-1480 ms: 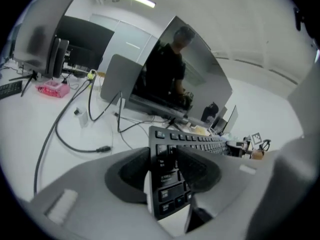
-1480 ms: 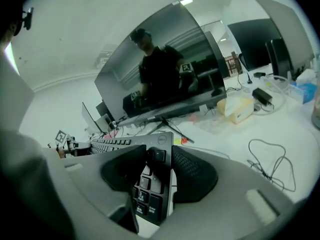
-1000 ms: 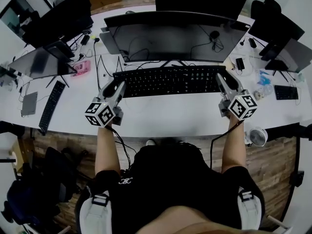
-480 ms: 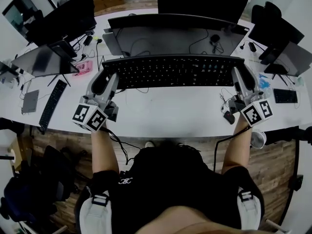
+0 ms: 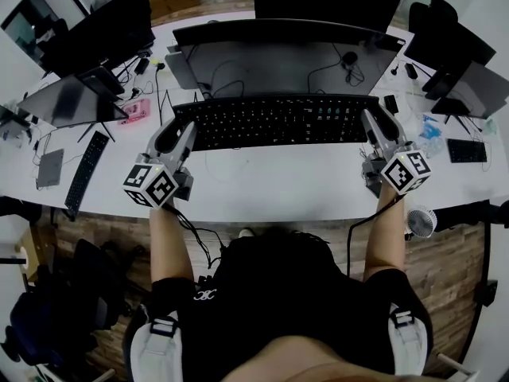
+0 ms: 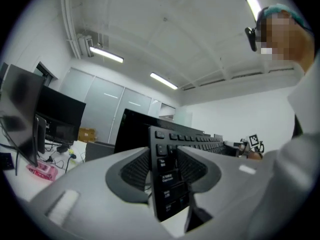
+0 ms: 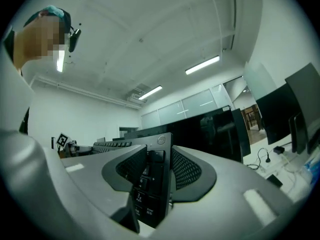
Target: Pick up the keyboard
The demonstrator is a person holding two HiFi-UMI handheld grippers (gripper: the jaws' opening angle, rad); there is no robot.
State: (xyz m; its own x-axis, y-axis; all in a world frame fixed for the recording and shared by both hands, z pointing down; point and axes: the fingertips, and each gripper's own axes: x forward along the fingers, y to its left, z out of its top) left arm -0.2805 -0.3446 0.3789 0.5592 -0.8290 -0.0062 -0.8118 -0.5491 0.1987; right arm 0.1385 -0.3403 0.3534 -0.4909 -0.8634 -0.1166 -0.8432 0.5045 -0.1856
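Head view looked steeply down on a long black keyboard stretched crosswise over the white desk, just in front of a wide dark monitor; the left gripper met its left end and the right gripper its right end, each carrying a cube of square markers nearest the person; from above it could not be told whether the keyboard cleared the desk. Left gripper view showed the grey moulded jaws clamped on the keyboard's short left end, the dark ribbed pads pressed against its two flat faces; the thin slab ran away from the camera, rows of matte black keys with pale legends along it. Right gripper view showed the same: jaws closed narrowly on the right end of the keyboard, the mesh-textured pads touching either face, number keys sitting between them.
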